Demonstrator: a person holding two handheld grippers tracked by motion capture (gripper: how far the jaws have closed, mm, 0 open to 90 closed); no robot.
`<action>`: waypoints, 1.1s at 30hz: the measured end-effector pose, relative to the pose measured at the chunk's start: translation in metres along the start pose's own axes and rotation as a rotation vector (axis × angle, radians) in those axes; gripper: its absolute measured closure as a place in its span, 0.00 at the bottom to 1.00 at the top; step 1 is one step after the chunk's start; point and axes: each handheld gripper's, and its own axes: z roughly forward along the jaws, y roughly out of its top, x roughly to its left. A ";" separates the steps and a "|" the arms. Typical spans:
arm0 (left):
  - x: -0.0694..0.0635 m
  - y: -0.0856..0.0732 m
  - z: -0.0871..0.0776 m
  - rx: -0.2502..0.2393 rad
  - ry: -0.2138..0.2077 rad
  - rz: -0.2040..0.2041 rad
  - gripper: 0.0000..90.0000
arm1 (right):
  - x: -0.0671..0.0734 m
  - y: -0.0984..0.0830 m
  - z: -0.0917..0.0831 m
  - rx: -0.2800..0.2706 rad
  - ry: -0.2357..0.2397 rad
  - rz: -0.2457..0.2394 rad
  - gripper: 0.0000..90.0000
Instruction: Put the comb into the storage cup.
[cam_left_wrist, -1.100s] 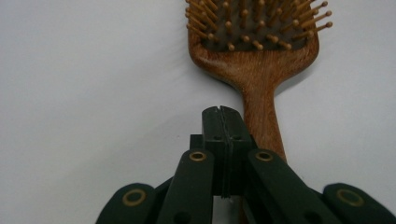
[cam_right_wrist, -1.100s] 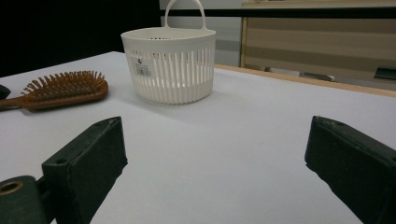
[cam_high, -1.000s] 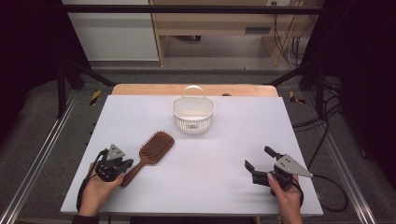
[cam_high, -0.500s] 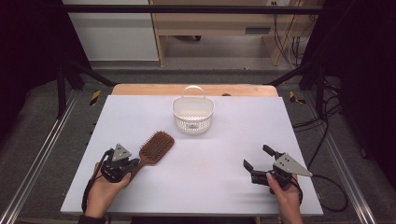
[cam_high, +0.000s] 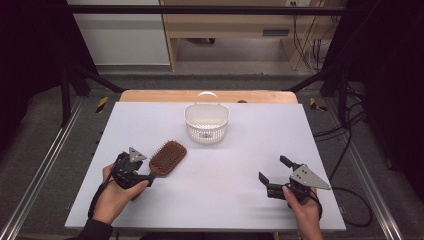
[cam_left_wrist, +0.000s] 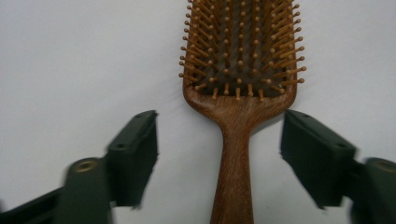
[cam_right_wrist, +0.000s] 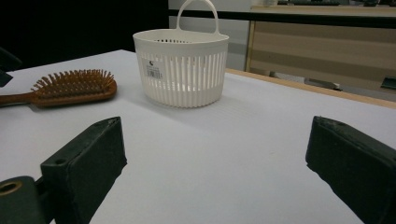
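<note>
One hairbrush (cam_left_wrist: 238, 93), tabletop's near-left; left gripper (cam_left_wrist: 219, 154) jaws just opened, astride handle, no contact. Right gripper (cam_right_wrist: 215, 172) open, near-right.

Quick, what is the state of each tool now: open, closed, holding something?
Left tool: jaws just opened, brush handle between them, not gripped.
Right tool: open, holding nothing.

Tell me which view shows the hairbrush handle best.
Left gripper view: the hairbrush handle runs up the middle, close and sharp. The high view shows it small beside the left tongs; the right gripper view shows its far end.
</note>
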 end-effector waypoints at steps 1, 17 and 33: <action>-0.001 0.001 0.002 0.007 0.004 0.004 0.24 | 0.000 0.000 0.000 0.000 0.000 0.000 0.05; 0.000 0.009 0.020 0.096 0.009 0.036 0.08 | 0.000 -0.001 -0.002 -0.003 -0.007 0.006 0.05; -0.002 0.010 0.029 0.110 -0.013 0.040 0.08 | -0.003 -0.001 -0.005 -0.006 -0.013 0.015 0.05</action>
